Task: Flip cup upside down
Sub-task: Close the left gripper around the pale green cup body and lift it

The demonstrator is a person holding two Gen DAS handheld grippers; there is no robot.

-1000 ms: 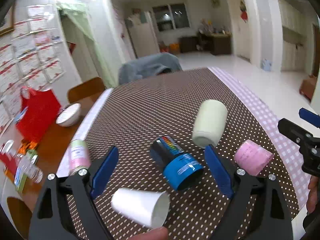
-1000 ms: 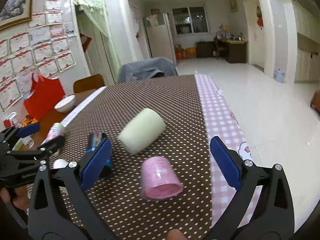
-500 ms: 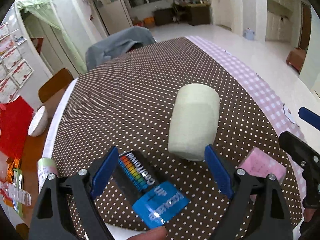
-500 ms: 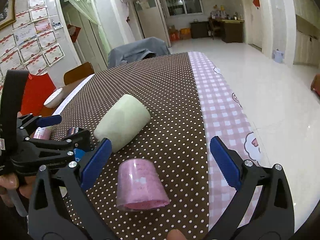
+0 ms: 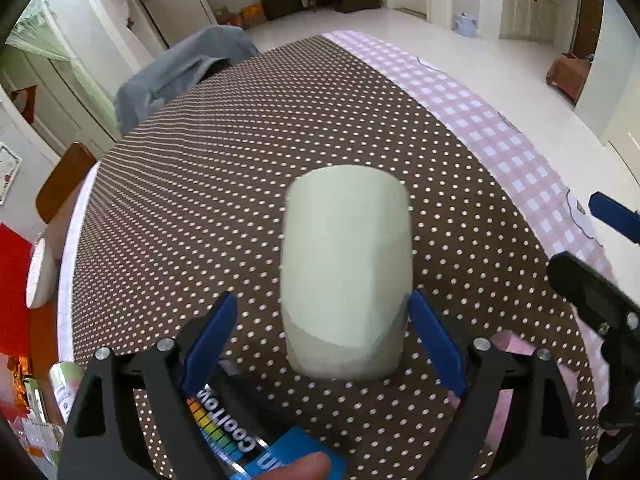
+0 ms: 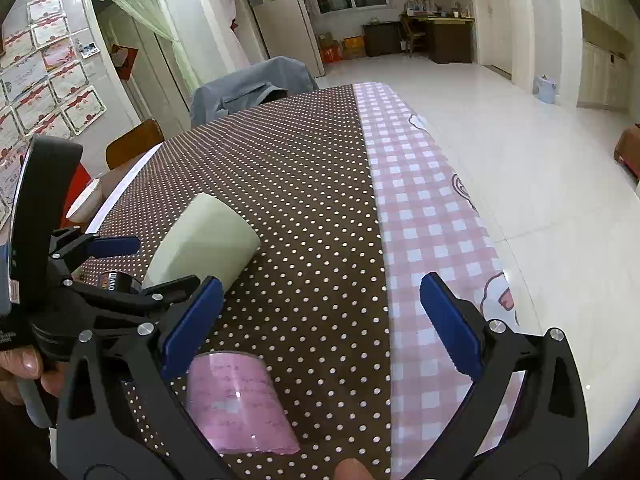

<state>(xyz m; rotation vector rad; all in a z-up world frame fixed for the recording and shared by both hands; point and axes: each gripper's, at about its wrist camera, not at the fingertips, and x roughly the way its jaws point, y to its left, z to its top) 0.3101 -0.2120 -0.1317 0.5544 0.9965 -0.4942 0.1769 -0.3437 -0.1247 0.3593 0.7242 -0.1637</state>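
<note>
Left claw (image 5: pixel 324 320) spread wide around pale green cup (image 5: pixel 346 272) lying sideways — right claw (image 6: pixel 320 312) open, empty.

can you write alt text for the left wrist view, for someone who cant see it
A pale green cup lies on its side on a brown polka-dot tablecloth, its near end between the blue pads of the open left gripper. A blue and black cup lies just below, and the right gripper shows at the right edge.

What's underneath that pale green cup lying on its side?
The pale green cup lies on the brown polka-dot tablecloth; only cloth shows around it. The patch beneath it is covered. Its inside cannot be seen from either view.
</note>
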